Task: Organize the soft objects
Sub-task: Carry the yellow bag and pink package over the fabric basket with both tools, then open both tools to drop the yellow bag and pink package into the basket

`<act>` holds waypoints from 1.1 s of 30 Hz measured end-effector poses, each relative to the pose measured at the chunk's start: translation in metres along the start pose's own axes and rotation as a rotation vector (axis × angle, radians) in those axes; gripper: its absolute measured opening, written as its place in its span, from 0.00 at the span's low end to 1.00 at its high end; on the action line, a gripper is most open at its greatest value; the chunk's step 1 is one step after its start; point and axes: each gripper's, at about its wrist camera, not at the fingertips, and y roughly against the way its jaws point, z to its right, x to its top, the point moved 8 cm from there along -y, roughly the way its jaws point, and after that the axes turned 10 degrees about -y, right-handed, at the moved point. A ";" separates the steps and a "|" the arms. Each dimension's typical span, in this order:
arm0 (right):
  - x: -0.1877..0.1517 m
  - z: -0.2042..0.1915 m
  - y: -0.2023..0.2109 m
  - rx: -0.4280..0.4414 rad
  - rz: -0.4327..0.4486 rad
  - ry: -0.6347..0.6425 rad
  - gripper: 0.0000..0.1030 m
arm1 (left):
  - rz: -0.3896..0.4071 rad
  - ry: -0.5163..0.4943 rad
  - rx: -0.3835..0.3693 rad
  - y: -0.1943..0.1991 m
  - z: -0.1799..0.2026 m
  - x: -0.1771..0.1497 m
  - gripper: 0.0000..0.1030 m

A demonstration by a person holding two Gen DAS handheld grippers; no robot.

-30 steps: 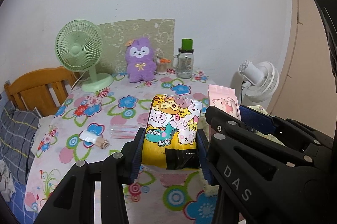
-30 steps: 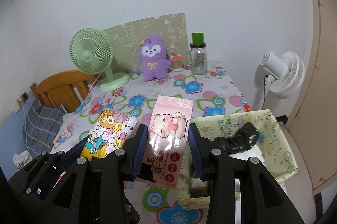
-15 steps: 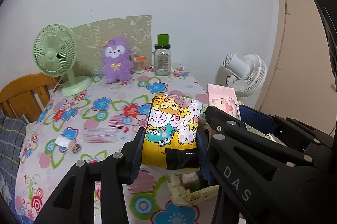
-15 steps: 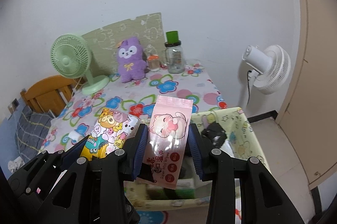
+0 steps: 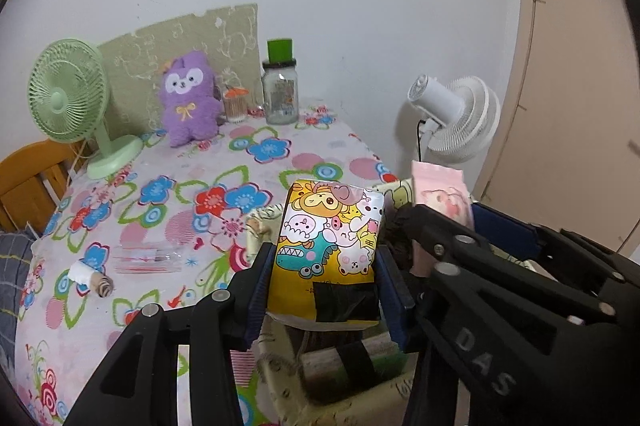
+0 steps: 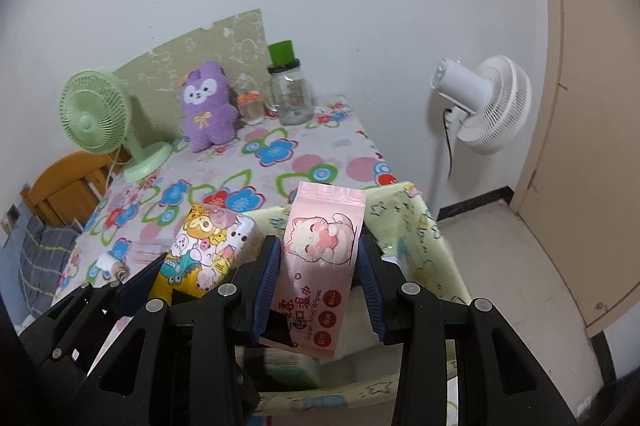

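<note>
My left gripper (image 5: 325, 255) carries a yellow cartoon-print pack (image 5: 328, 242) upright between its blue pads. Its jaws are opening, though the pads still touch the pack's sides. My right gripper (image 6: 319, 246) is shut on a pink cat-print wipes pack (image 6: 324, 250), held beside the yellow pack (image 6: 208, 246). Both packs hang over a pale green fabric bin (image 6: 416, 222) at the table's right edge. In the left wrist view the bin (image 5: 260, 226) holds dark and folded items below the pack. The pink pack (image 5: 440, 186) shows at the right.
On the flowered tablecloth (image 5: 240, 162) stand a purple plush (image 5: 188, 98), a green desk fan (image 5: 68, 94) and a green-lidded jar (image 5: 280, 90). A clear packet (image 5: 148, 258) and a small roll (image 5: 92, 278) lie at the left. A white floor fan (image 6: 480, 106) stands beyond the table.
Both grippers have carried their packs rightward and downward, from over the tablecloth to over the fabric bin. The plush and green fan have slid left in view.
</note>
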 end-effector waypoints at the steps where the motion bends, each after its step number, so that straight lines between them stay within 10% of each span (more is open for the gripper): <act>1: -0.001 0.002 -0.001 -0.003 -0.002 -0.003 0.41 | -0.008 0.001 -0.006 -0.004 0.002 -0.001 0.50; 21: -0.008 0.002 -0.024 0.009 -0.054 -0.007 0.45 | -0.067 -0.049 0.042 -0.018 -0.006 -0.007 0.85; 33: -0.008 -0.010 -0.002 0.002 -0.007 -0.019 0.78 | -0.053 -0.050 0.057 0.002 -0.018 -0.007 0.90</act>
